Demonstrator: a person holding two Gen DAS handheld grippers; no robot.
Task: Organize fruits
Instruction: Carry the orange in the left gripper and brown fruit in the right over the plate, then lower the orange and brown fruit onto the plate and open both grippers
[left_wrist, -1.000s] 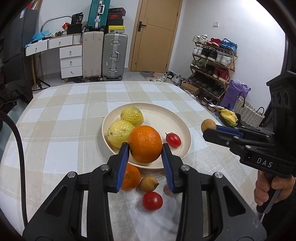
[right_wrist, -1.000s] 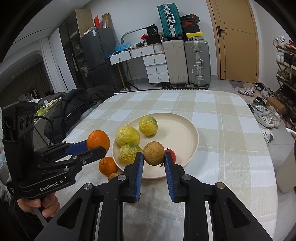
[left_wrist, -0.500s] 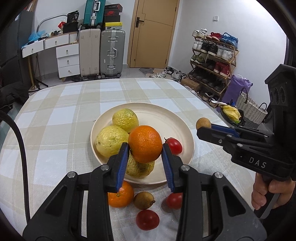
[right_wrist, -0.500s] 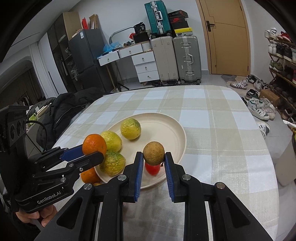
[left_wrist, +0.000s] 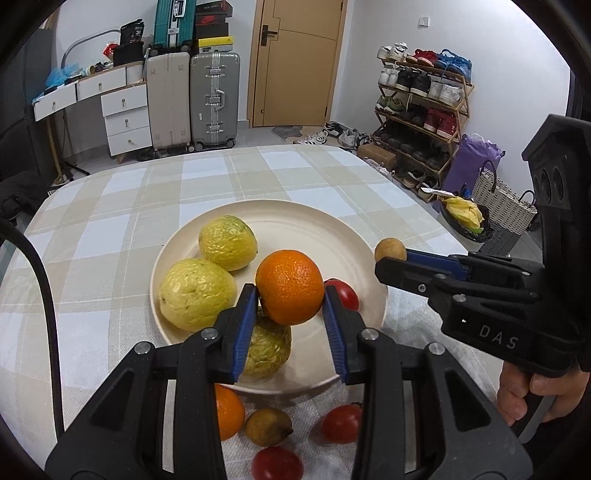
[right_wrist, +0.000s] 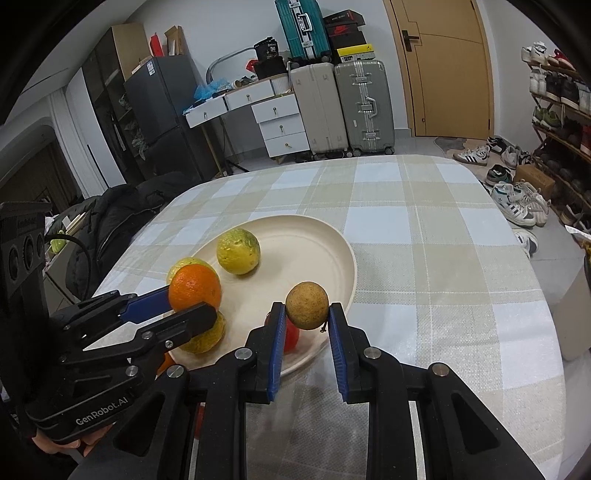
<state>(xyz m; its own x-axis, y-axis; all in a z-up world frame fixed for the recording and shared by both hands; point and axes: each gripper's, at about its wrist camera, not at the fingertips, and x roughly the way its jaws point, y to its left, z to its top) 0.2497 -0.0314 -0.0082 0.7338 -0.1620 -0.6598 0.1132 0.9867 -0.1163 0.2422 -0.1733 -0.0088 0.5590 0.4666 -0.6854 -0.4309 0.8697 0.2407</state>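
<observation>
Here we pinch an orange (left_wrist: 290, 286) in our left gripper (left_wrist: 290, 314) at frame centre, above the plate (left_wrist: 295, 221); our right gripper (right_wrist: 306, 332) clamps a brown fruit (right_wrist: 307, 305) over the plate's near rim, lower centre of its view.

Three citrus fruits (left_wrist: 227, 243) and a tomato (left_wrist: 345, 293) lie on the plate (left_wrist: 295, 218).

Two upright hard-shell suitcases (left_wrist: 194, 99) standing at 11 o'clock; wooden shoe rack (left_wrist: 421, 110) sitting at 2 o'clock.
</observation>
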